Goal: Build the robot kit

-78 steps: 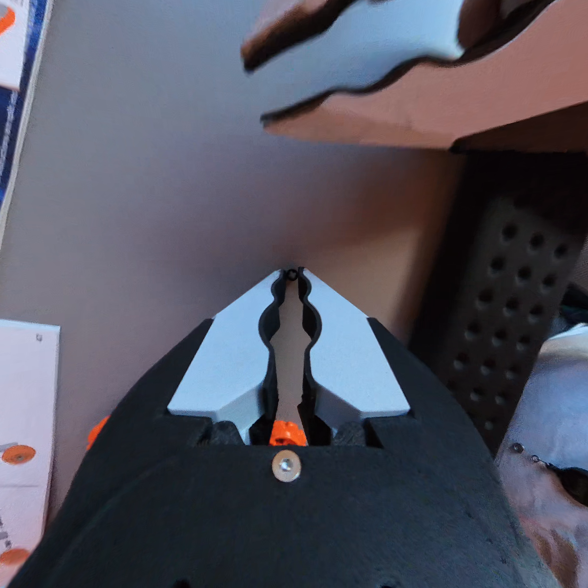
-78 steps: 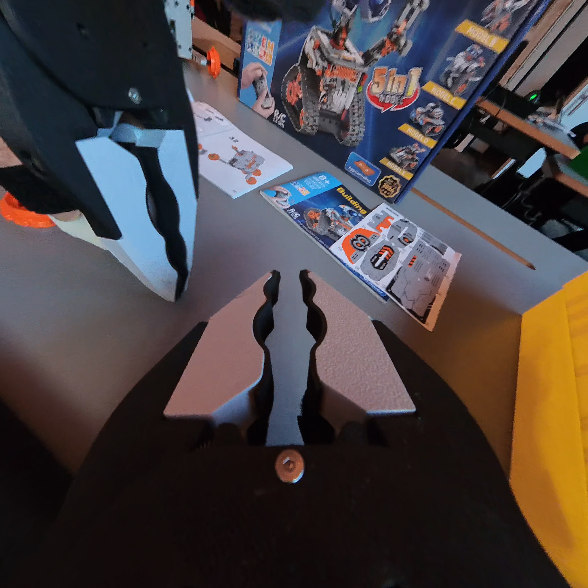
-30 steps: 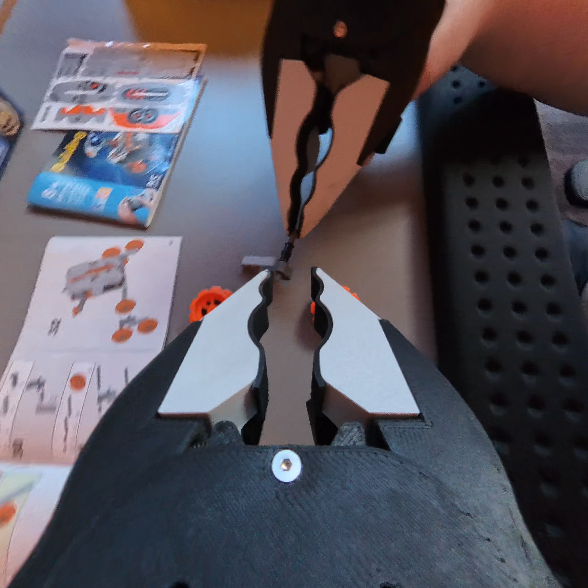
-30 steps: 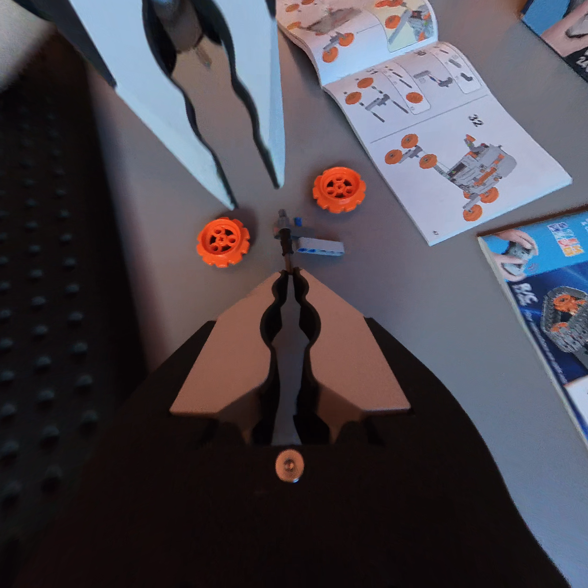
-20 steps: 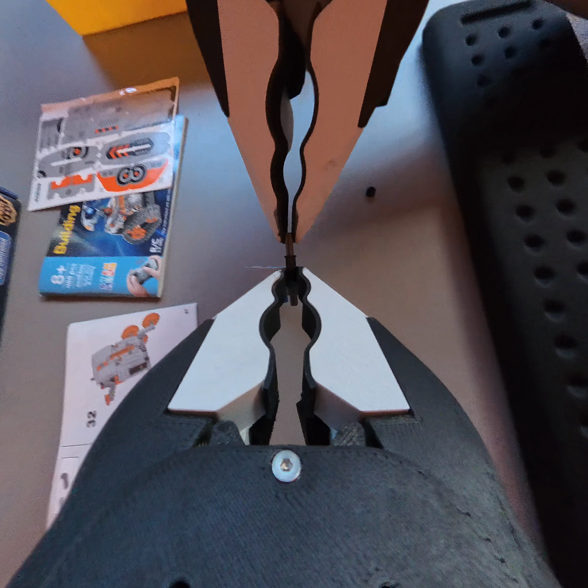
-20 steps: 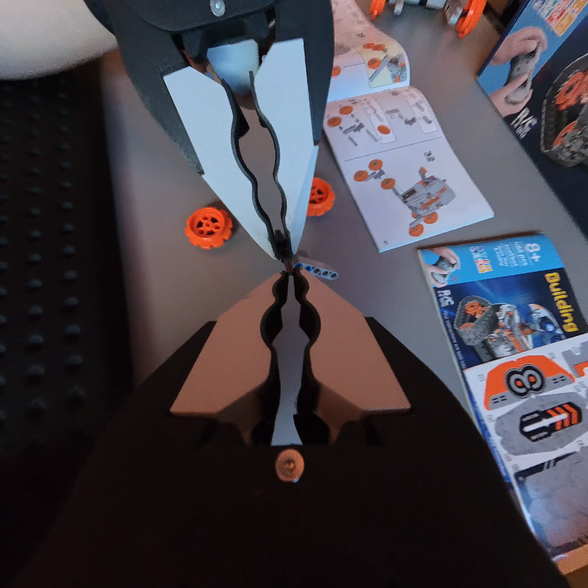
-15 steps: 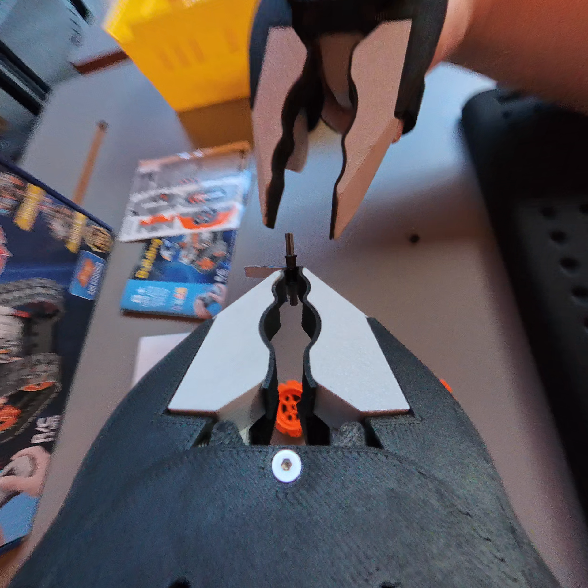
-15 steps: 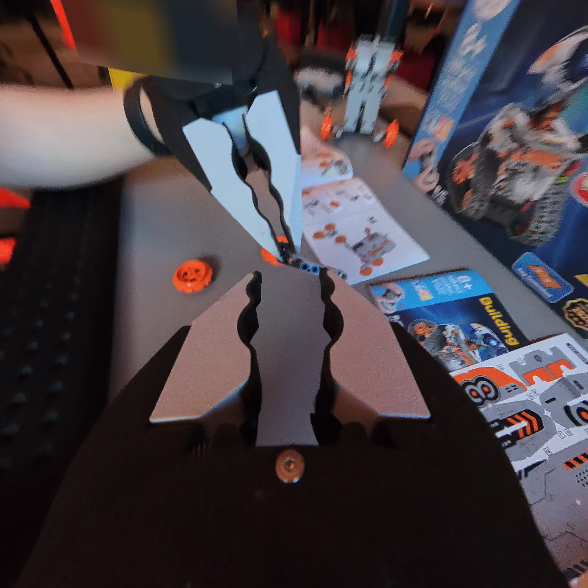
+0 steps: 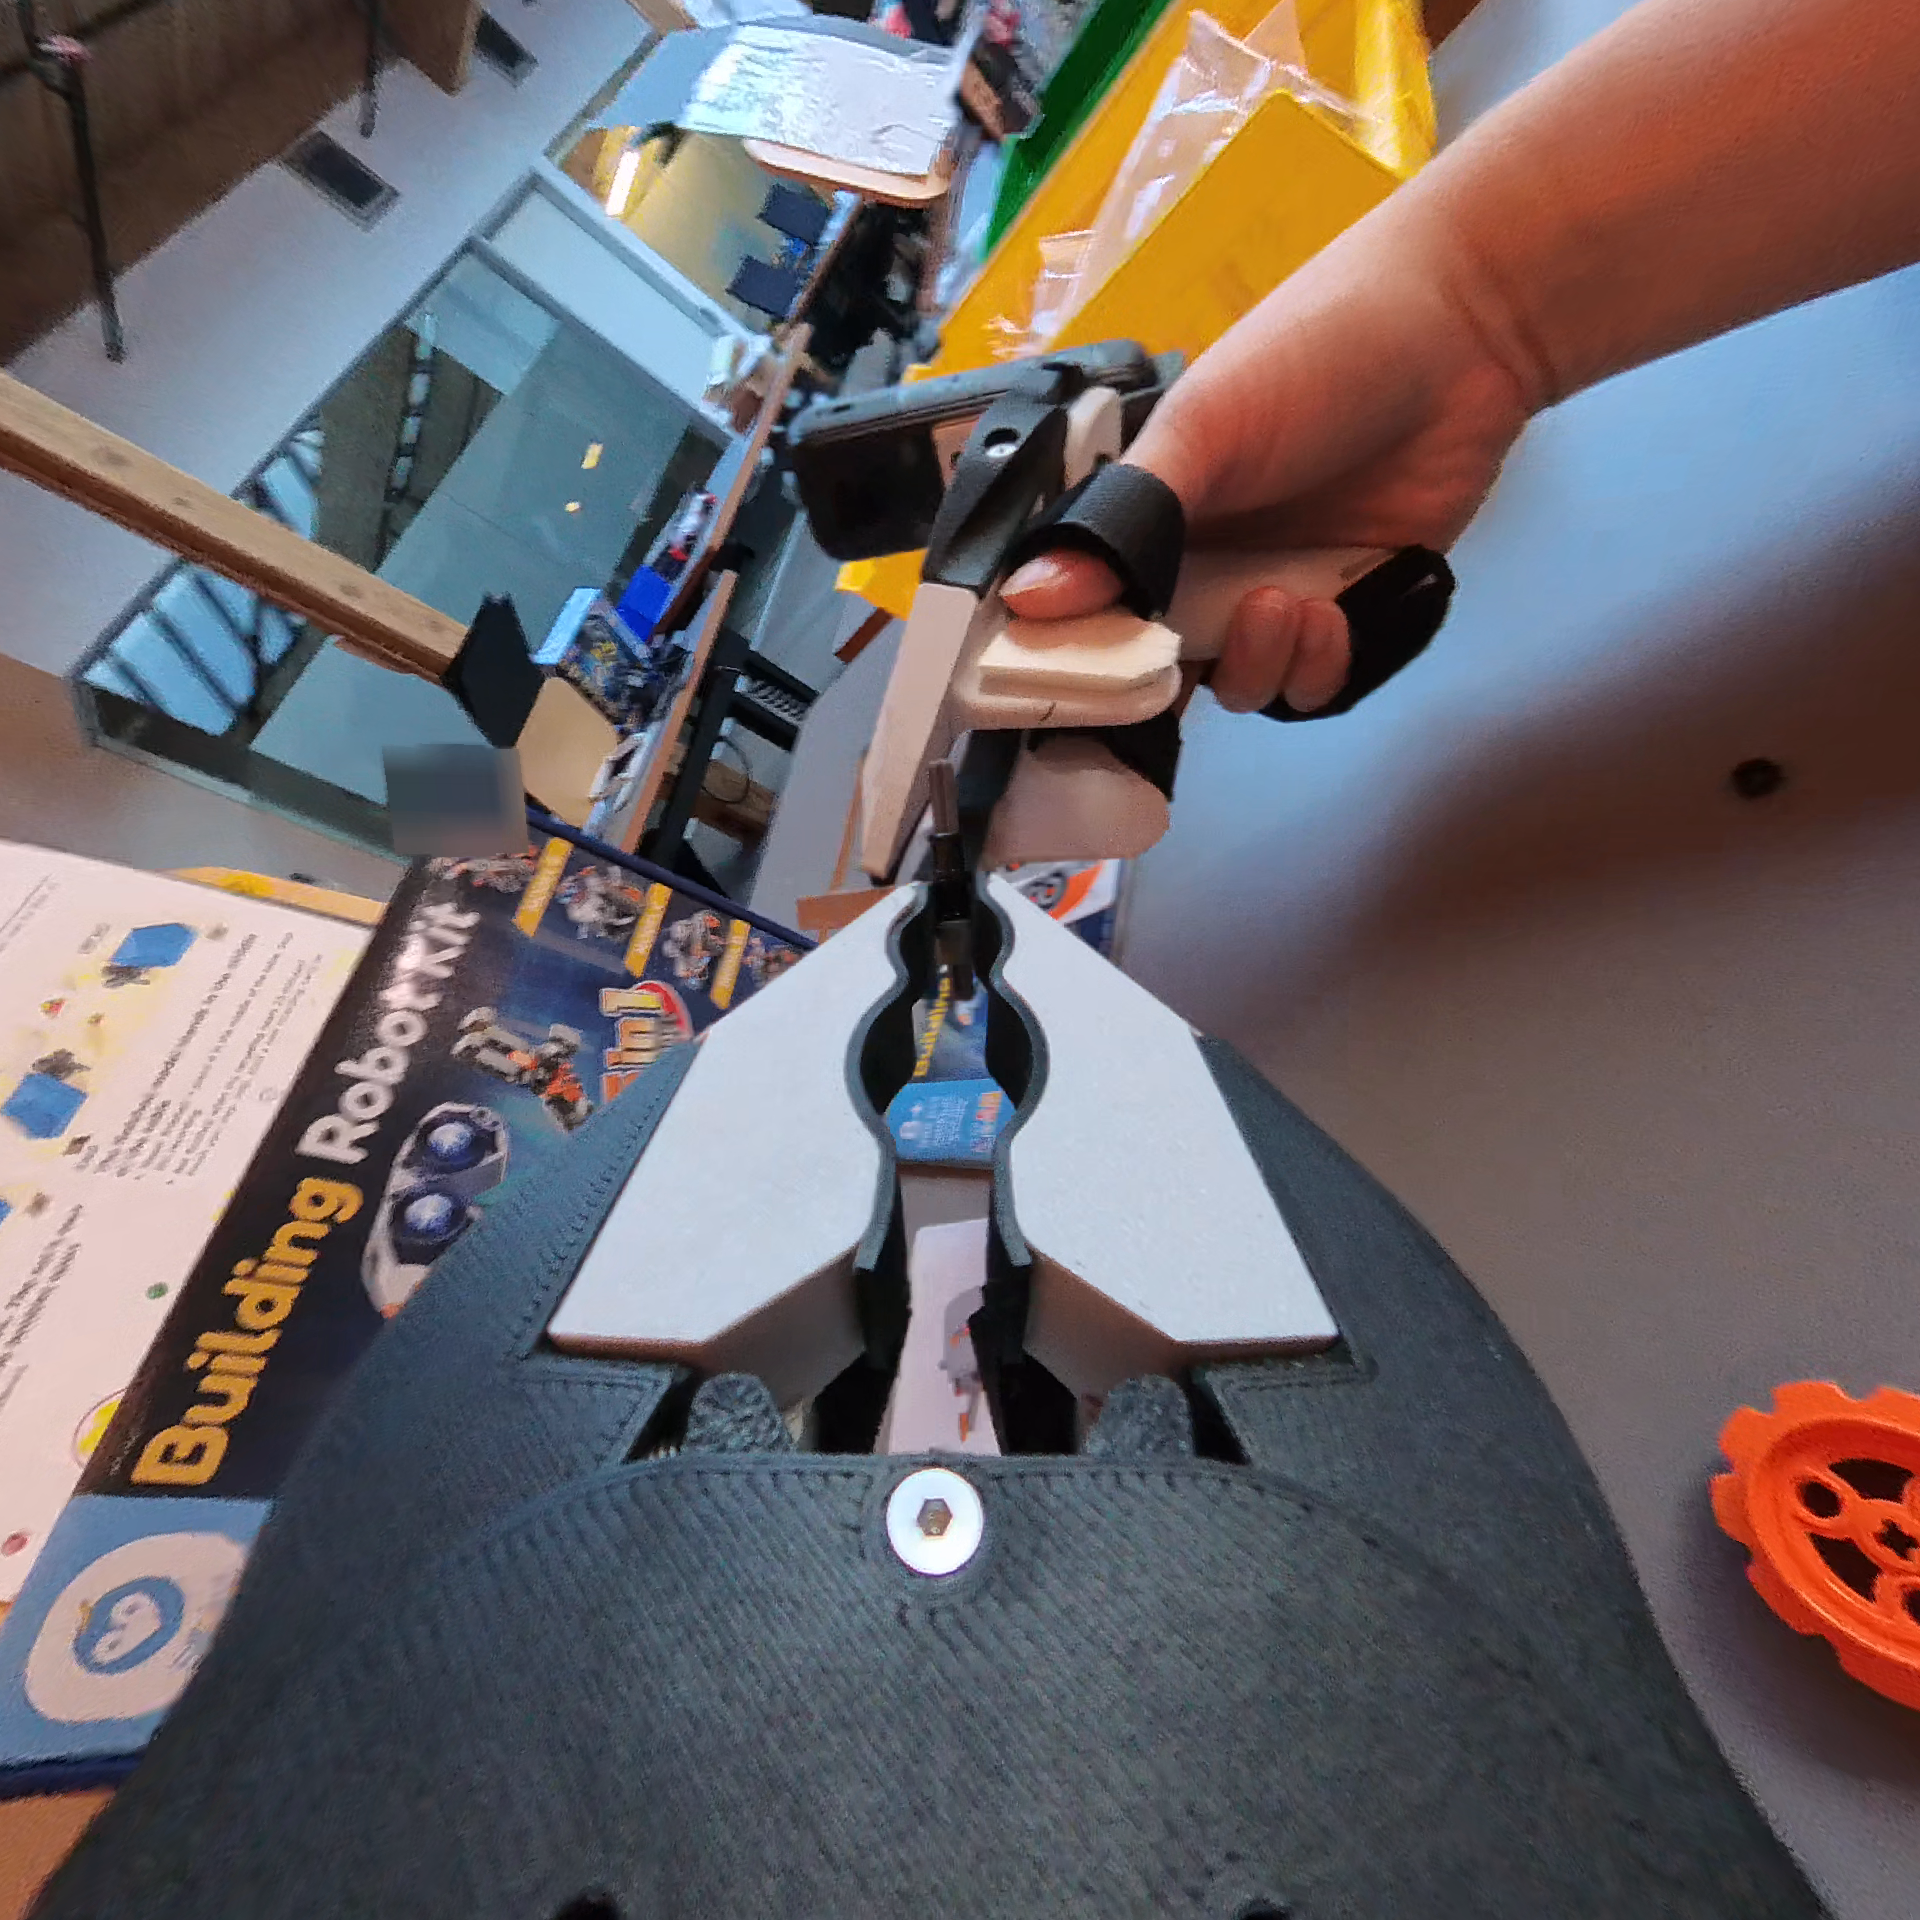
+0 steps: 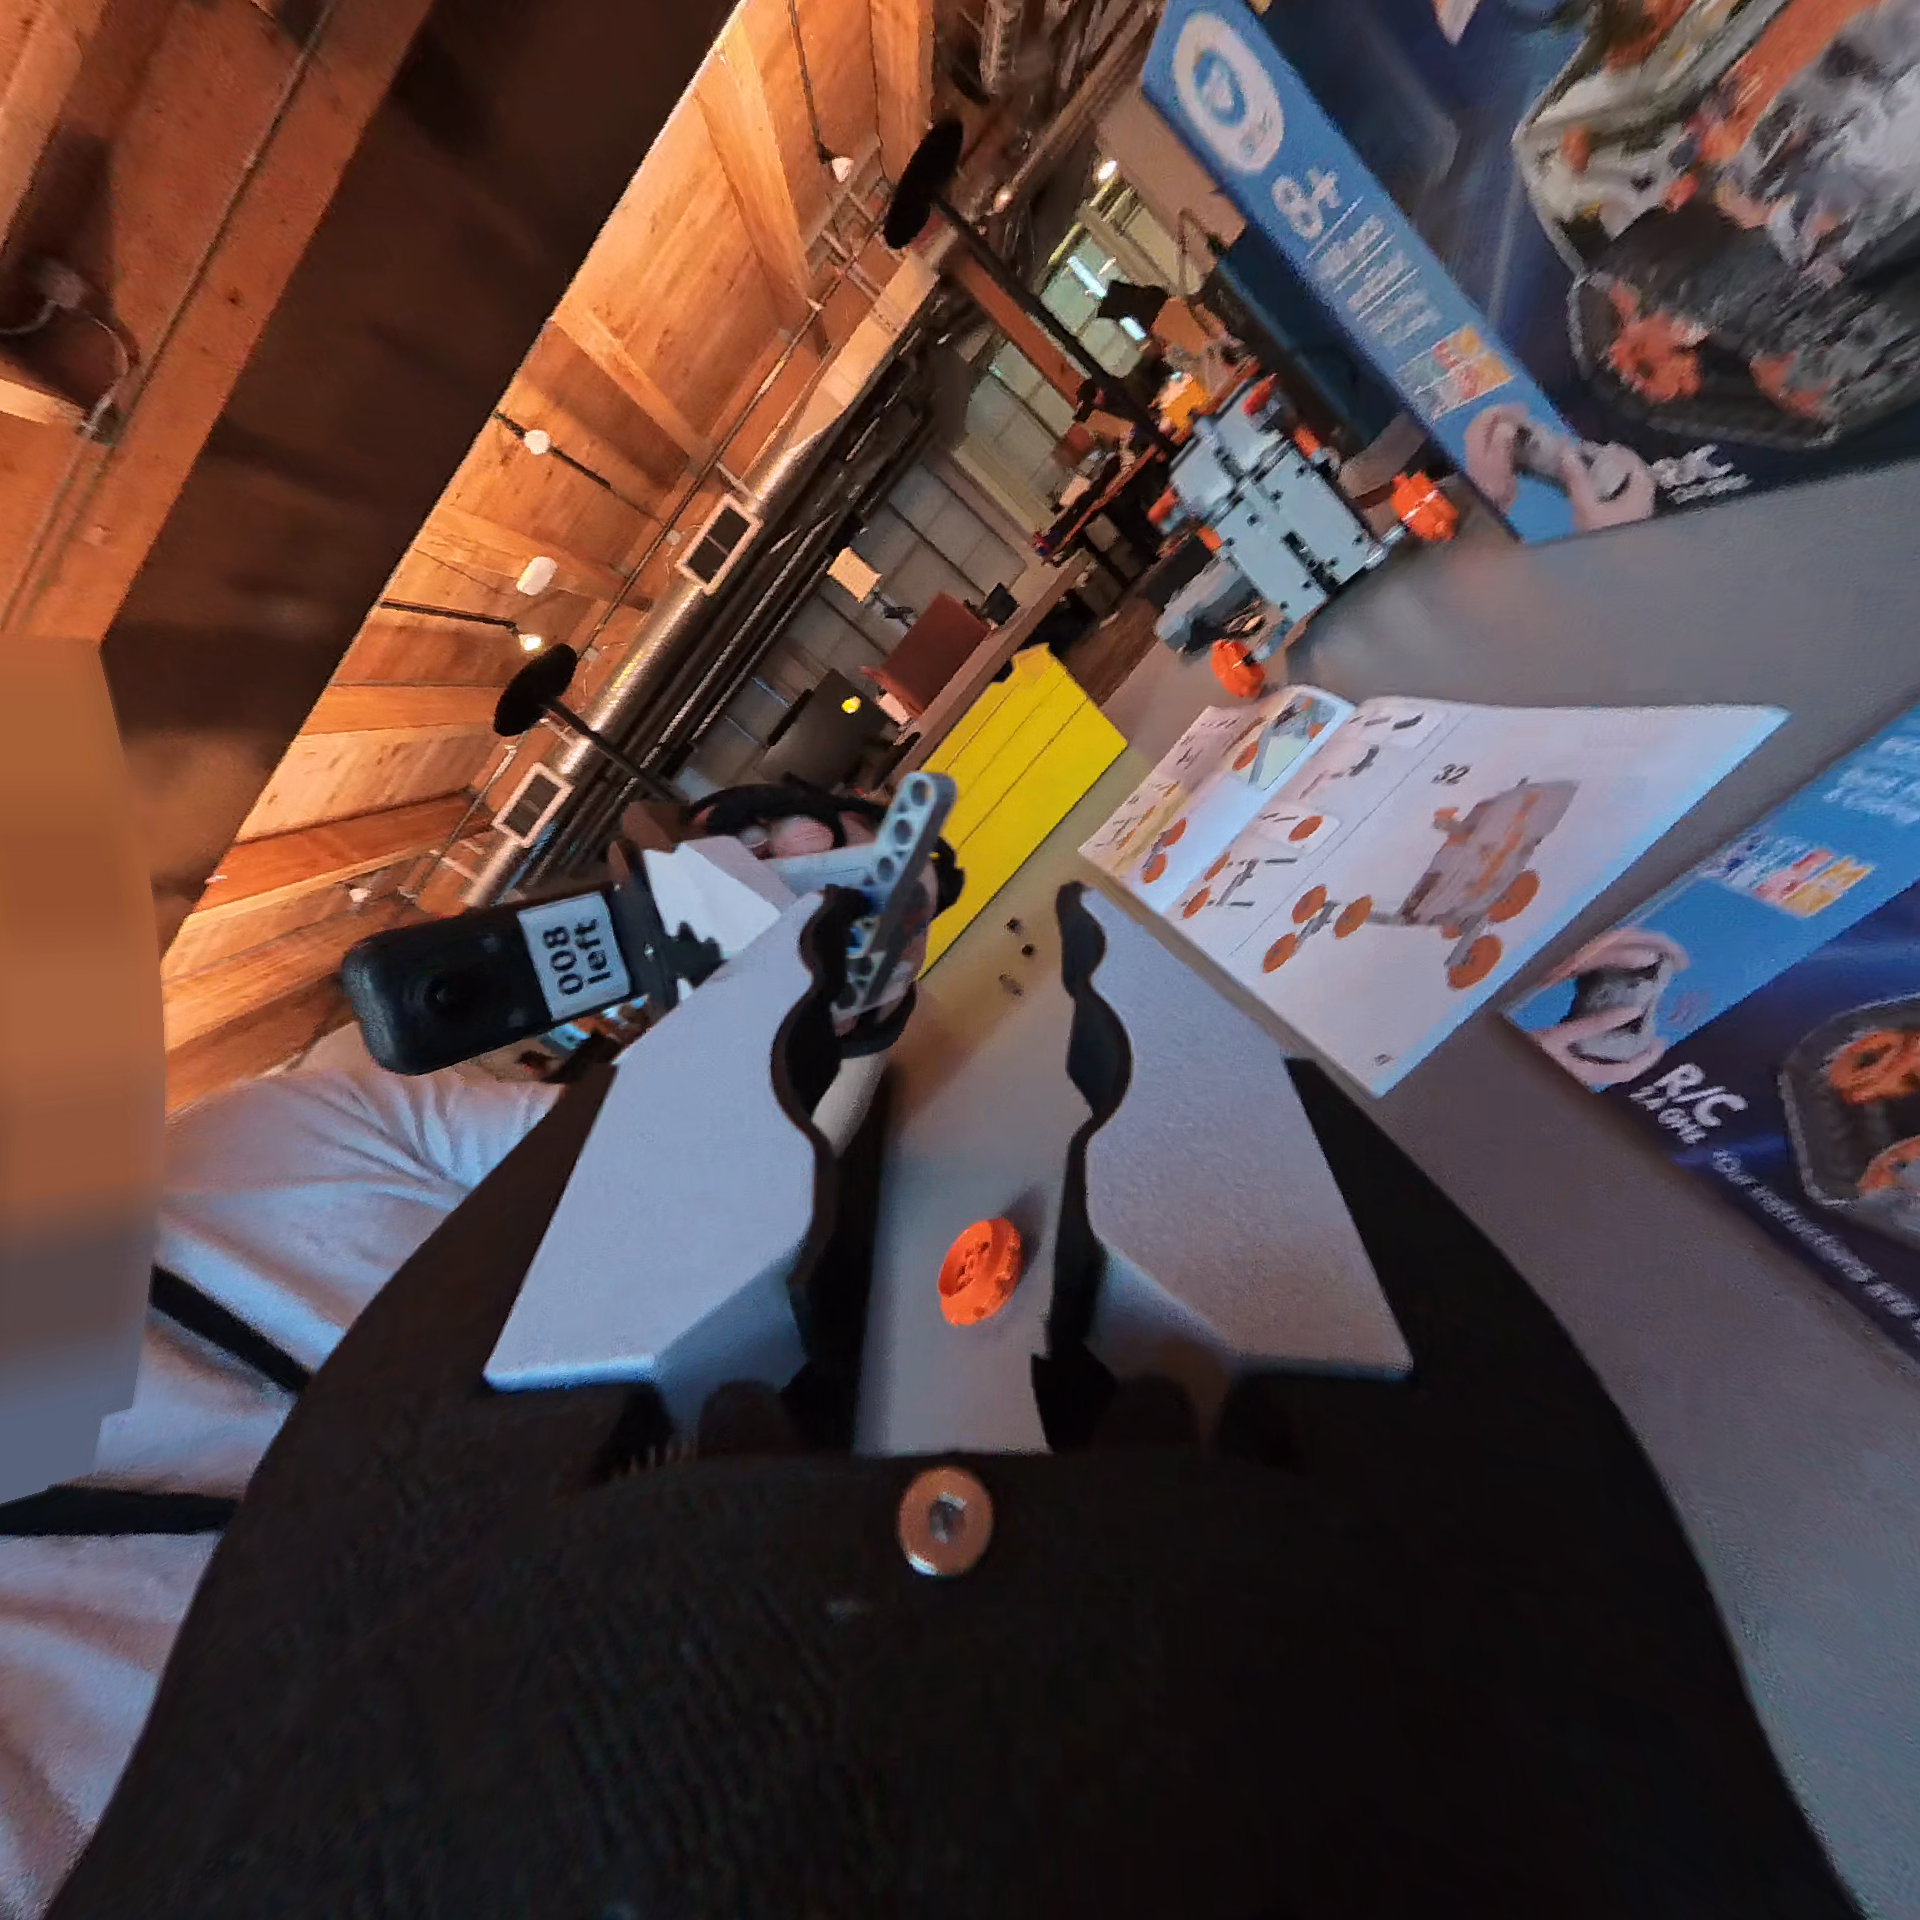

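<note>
My left gripper (image 9: 951, 899) is shut on a small black axle (image 9: 943, 821) that sticks out past its tips. In the right wrist view the same piece shows as a grey beam with holes (image 10: 902, 847) on the axle, held above the grey table (image 9: 1558, 987). My right gripper (image 10: 945, 914) is open and empty, its tips close to that beam. In the left wrist view the right gripper (image 9: 961, 831), held by a hand (image 9: 1351, 416), sits just beyond the axle's end. An orange wheel (image 10: 979, 1270) lies on the table below the right fingers.
Another orange wheel (image 9: 1829, 1538) lies at the right of the left wrist view. An open instruction booklet (image 10: 1434, 862), a blue kit box (image 9: 395, 1195), a grey and orange robot model (image 10: 1278, 520) and a yellow bin (image 10: 1018, 769) stand farther off on the table. Only a small space, under 4 cm, lies between the two pairs of fingers. My left gripper's tips are some 15 cm from the orange wheel (image 9: 1829, 1538). My right wrist view (image 10: 986, 1257) looks at it from another angle.
Both grippers have tilted up from the table, so the room now shows behind them. The left gripper still holds the axle piece; the right gripper stays open beside it.
</note>
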{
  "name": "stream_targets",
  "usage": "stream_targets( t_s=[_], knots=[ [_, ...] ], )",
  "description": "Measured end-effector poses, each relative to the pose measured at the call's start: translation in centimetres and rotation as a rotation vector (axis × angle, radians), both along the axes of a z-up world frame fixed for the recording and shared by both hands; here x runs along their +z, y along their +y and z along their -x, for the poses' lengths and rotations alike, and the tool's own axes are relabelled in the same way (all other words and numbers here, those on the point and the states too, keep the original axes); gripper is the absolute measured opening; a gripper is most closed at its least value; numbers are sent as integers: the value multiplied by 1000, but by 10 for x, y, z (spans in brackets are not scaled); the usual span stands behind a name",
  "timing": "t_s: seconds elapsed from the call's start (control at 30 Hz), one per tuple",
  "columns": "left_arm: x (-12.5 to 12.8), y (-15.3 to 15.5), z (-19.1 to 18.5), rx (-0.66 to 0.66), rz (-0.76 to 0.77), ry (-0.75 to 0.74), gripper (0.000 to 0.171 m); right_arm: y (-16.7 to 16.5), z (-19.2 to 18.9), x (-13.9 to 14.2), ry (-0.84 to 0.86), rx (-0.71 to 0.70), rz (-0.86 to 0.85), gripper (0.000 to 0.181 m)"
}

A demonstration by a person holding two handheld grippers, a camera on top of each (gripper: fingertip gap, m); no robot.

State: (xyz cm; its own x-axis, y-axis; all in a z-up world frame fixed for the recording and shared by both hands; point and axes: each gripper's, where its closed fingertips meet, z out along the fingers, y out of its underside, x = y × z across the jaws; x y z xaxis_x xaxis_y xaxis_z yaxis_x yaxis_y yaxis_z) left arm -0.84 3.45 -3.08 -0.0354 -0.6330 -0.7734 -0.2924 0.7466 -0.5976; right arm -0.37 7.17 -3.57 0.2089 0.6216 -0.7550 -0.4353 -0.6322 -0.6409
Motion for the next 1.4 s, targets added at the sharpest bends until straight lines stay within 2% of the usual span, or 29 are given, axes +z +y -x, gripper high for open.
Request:
stream_targets(
  t_s=[0.07, 0.1, 0.17, 0.2, 0.33, 0.4, 0.53, 0.63, 0.8, 0.93, 1.0, 1.07, 1.17, 1.3, 1.4],
  knots=[
    [-7, -1, -2, -6, 1, 32, 3, -6, 0, 1, 33, 44, -10, 6],
    [-11, -1, -2, -5, -14, 48, 3, -8, -1, 2, 49, 58, 1, 7],
    [-18, 1, -3, 6, -69, 76, 3, -6, -4, -4, 46, 42, 60, 33],
    [-23, 2, -3, 10, -87, 102, 3, -4, -6, -8, 34, 22, 72, 38],
    [-37, 3, -4, 9, -117, 163, 3, -4, -2, -22, -2, 35, 101, 25],
    [-43, 2, -6, 5, -136, 193, 3, -7, 2, -32, -44, 68, 120, 8],
    [-58, 2, -8, 11, -151, 251, 3, -7, -1, -40, -125, 54, 120, 6],
    [-60, 1, -11, 22, -95, 237, 4, -7, -1, -38, -150, 41, 88, 6],
    [-35, -7, -10, -28, 200, 93, 24, 0, -6, -30, -163, -13, 44, 6],
    [9, -3, -3, -69, 604, -110, 28, 4, -15, -11, -158, -90, -81, 6],
    [19, 8, 3, -61, 821, -130, 43, 0, -16, 3, -161, -111, -184, 6],
    [18, 12, 9, -88, 1016, -97, 39, -2, -18, 11, -186, -150, -263, 6],
    [6, 14, 16, -134, 1219, -25, 33, -8, -18, 22, -181, -166, -338, 6],
    [4, 6, 15, -246, 1401, 7, 23, -18, -15, 22, -188, -104, -352, 6],
    [-4, -3, 11, -285, 1457, 68, 21, -21, -18, 20, -195, -88, -348, 7]
  ],
)
